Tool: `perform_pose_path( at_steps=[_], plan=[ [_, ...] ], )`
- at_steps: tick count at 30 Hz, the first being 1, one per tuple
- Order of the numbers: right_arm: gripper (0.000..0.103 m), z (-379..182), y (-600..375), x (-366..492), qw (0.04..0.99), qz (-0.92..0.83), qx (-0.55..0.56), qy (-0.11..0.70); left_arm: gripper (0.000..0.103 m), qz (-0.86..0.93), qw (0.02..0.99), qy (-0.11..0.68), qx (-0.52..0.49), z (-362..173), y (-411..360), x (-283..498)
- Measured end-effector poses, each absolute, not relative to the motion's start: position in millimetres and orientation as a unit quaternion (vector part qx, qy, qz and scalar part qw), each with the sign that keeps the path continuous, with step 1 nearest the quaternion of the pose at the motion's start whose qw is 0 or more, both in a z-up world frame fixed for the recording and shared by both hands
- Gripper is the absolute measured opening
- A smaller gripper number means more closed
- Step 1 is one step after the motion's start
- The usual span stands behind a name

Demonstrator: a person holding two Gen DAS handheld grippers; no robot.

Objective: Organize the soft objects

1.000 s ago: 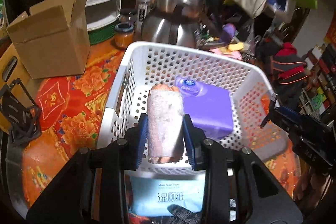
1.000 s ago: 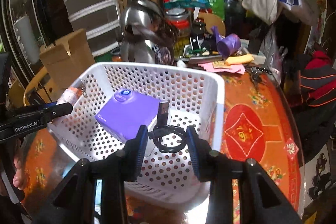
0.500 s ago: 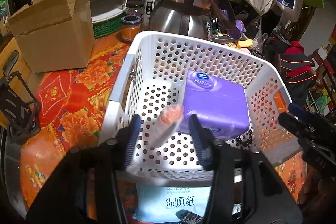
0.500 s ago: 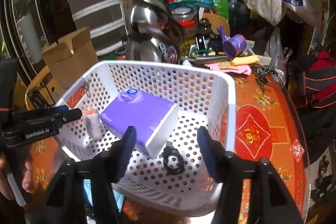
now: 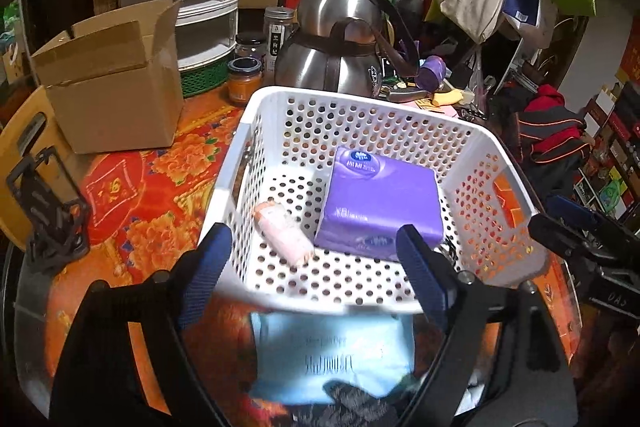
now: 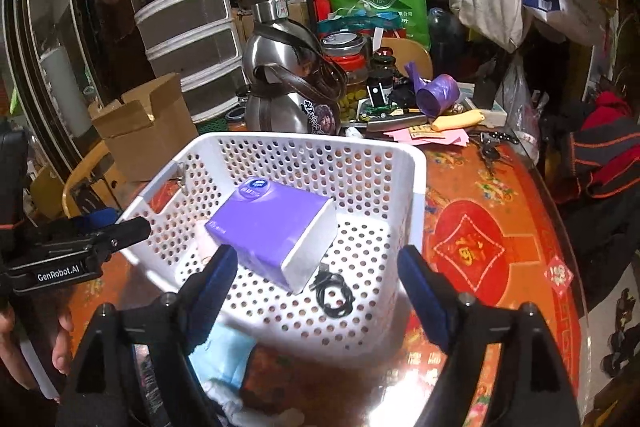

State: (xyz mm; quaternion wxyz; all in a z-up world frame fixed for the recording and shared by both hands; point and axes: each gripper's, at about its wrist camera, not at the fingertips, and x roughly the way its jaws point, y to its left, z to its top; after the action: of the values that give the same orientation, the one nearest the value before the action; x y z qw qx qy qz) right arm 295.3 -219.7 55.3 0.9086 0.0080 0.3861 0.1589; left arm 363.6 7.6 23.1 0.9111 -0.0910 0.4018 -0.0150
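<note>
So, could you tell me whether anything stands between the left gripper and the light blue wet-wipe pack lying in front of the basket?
Nothing visible does: the wet-wipe pack lies on the table just below the open left gripper, outside the white basket's near wall.

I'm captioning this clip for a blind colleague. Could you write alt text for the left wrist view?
The left tool hangs open and empty over a white perforated basket holding a rolled pink towel beside a purple tissue pack; its jaws have just been opening. A pale blue wipes packet lies nearer on the red floral tablecloth.
</note>
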Motion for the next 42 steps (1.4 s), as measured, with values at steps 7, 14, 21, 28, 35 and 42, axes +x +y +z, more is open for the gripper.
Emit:
perform_pose_path(
  at_steps=[7,14,21,28,35,42],
  plan=[
    [0.082,54.7,-244.8,224.0,0.917,0.167,0.024,0.361,0.082,-0.013,0.924,0.369,-0.102,39.9,12.0,289.2],
    [0.082,21.8,-266.0,133.7,0.922,0.168,0.04,0.345,0.083,-0.046,0.928,0.354,-0.108,15.0,7.2,189.7],
    [0.082,-22.4,-272.3,82.7,0.916,0.173,0.058,0.358,0.083,-0.07,0.927,0.344,-0.135,-32.3,-4.3,124.4],
    [0.082,-41.4,-255.3,49.6,0.91,0.205,0.068,0.354,0.083,-0.062,0.927,0.355,-0.105,-55.3,-14.3,111.4],
    [0.065,-52.7,-218.9,44.5,0.901,0.236,0.044,0.362,0.082,-0.047,0.926,0.365,-0.082,-70.5,1.3,107.5],
    [0.051,-61.1,-195.2,59.3,0.892,0.24,0.025,0.382,0.076,-0.067,0.914,0.389,-0.092,-88.8,8.6,124.8]
  ],
)
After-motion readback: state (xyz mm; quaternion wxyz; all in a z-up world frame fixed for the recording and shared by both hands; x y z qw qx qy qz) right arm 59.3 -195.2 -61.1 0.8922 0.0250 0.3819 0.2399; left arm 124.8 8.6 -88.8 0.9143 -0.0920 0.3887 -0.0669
